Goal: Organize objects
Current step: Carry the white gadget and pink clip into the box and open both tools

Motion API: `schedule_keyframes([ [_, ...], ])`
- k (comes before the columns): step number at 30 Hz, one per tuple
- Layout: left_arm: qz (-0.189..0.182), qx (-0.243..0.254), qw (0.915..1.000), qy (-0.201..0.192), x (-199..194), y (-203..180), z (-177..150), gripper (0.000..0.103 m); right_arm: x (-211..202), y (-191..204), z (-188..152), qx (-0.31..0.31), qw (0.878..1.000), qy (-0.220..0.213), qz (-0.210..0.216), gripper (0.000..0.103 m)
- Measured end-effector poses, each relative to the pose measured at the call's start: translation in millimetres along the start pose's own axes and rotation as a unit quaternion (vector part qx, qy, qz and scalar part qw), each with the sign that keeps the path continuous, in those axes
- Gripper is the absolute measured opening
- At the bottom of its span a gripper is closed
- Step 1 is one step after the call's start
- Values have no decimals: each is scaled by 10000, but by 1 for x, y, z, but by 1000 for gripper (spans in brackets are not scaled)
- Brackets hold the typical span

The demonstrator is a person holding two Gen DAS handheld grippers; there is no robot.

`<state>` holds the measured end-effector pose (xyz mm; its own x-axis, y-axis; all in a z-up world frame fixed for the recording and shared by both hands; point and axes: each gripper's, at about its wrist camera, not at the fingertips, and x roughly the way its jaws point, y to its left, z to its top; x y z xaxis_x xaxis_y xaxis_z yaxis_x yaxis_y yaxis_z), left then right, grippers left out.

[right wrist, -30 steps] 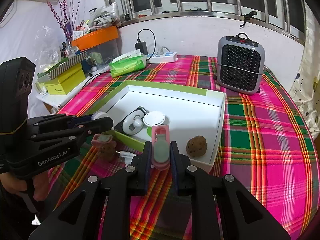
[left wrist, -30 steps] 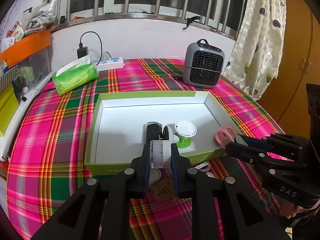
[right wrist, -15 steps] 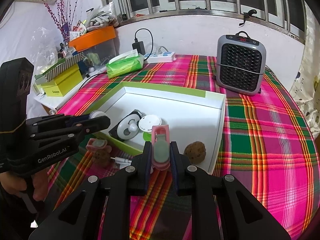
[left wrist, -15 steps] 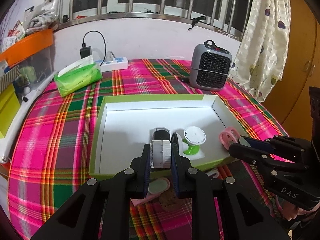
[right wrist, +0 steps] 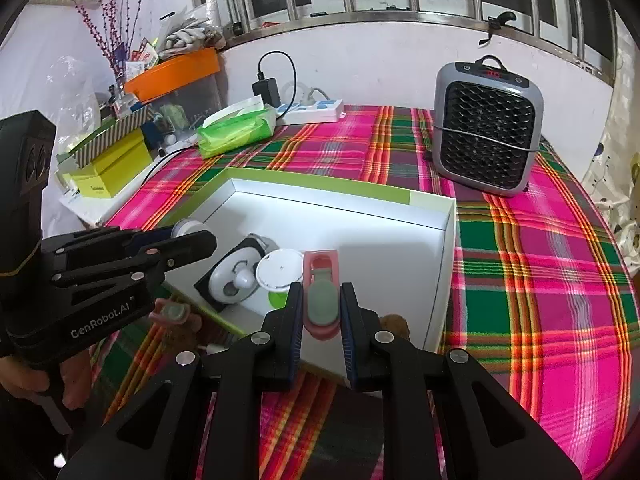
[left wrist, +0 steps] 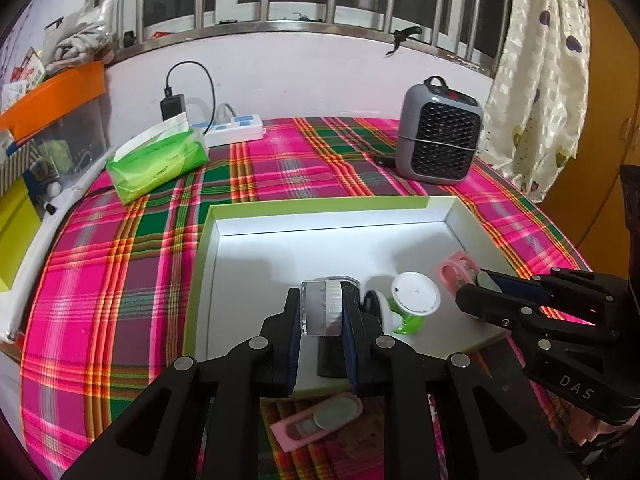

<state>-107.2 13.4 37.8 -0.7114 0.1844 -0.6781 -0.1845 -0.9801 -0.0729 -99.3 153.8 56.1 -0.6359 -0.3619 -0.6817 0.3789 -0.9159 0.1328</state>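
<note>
- My left gripper (left wrist: 322, 312) is clenched on a small clear jar (left wrist: 321, 308) with a silvery band, its fingers (left wrist: 292, 320) pressing both sides; the jar hangs above the near part of the white box (left wrist: 320, 216).
- My right gripper (right wrist: 321, 308) is clenched on a pink clip (right wrist: 321, 300) with a grey-green oval pad, held over the near edge of the same box.
- Inside the box lie a white round gadget on a black base (right wrist: 234, 280) and a white disc on a green foot (right wrist: 280, 270), just beside each other.
- Another pink clip (left wrist: 316, 420) lies outside the box on the plaid table (left wrist: 120, 260), beneath my left gripper.
- A grey heater (left wrist: 438, 144) and a green tissue pack (left wrist: 156, 164) stand behind the box, well apart.
</note>
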Motion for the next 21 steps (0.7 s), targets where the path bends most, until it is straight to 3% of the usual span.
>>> schedule_keyframes([
  [21,93,-143,9993,325,28,10,-1,17,23,-7,3,96,9994,319,-54,19],
])
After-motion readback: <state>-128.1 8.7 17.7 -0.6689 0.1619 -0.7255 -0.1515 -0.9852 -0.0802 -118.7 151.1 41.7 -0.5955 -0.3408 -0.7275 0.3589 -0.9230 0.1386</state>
